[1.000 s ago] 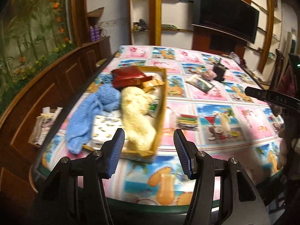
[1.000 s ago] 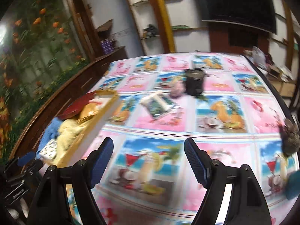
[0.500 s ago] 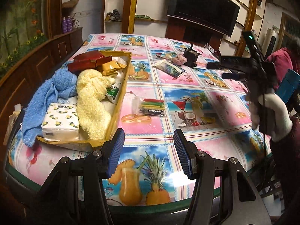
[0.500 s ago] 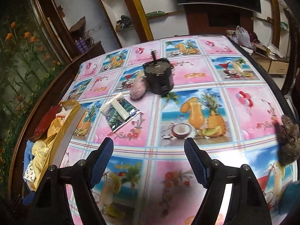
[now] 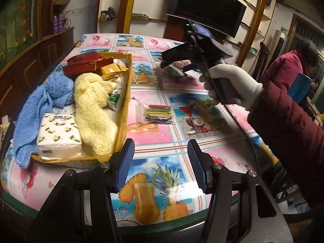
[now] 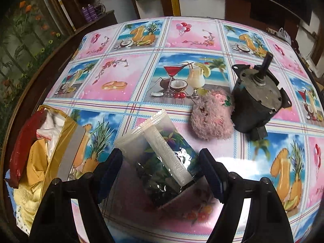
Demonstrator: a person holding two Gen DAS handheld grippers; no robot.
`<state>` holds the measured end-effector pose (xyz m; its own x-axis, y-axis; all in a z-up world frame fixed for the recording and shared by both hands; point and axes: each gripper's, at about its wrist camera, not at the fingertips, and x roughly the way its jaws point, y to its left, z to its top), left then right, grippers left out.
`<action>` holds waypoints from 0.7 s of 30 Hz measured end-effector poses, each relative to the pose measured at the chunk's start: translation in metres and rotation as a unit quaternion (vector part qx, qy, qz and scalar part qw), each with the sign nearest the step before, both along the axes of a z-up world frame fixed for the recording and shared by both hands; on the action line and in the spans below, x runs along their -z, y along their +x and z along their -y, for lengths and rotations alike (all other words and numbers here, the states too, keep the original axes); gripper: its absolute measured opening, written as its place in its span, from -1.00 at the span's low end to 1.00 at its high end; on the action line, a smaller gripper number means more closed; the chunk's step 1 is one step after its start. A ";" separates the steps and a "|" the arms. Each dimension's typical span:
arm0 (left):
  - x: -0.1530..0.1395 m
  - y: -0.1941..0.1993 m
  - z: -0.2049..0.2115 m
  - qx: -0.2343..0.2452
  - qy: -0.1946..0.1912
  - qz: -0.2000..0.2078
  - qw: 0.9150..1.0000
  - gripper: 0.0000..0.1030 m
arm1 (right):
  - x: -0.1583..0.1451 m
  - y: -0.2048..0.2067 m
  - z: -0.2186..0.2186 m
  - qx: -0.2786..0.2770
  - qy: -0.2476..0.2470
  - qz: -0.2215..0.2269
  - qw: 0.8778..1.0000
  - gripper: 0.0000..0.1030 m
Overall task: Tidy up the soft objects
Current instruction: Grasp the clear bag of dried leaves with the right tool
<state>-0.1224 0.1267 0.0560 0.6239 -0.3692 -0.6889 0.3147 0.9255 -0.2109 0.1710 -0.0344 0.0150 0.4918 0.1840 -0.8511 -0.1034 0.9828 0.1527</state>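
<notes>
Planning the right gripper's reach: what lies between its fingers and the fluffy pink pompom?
In the right wrist view, a clear plastic floral-print packet lies between the right gripper and the fluffy pink pompom.

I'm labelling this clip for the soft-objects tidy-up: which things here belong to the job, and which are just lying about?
Job: blue towel, yellow towel, pink fluffy toy, cardboard box.

Lying about: motor, foil packet, bag of sticks, tissue pack.
</notes>
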 end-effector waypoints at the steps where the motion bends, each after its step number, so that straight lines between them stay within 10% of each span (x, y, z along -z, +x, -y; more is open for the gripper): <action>1: 0.000 0.001 0.001 0.004 -0.007 -0.005 1.000 0.06 | 0.002 0.000 -0.002 -0.005 -0.003 -0.003 1.000 0.51; 10: -0.004 0.028 0.016 0.021 -0.055 -0.051 0.997 0.06 | 0.003 -0.041 -0.003 -0.032 -0.043 0.011 0.998 0.25; 21: 0.010 0.085 0.064 -0.015 0.067 -0.052 0.996 0.06 | 0.006 -0.123 0.060 -0.014 0.013 0.039 0.999 0.30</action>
<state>-0.0371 0.0630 0.0455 0.5566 -0.2520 -0.7917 0.2686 0.9563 -0.1155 0.0483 -0.0944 0.0093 0.5515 0.2197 -0.8047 -0.1429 0.9753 0.1683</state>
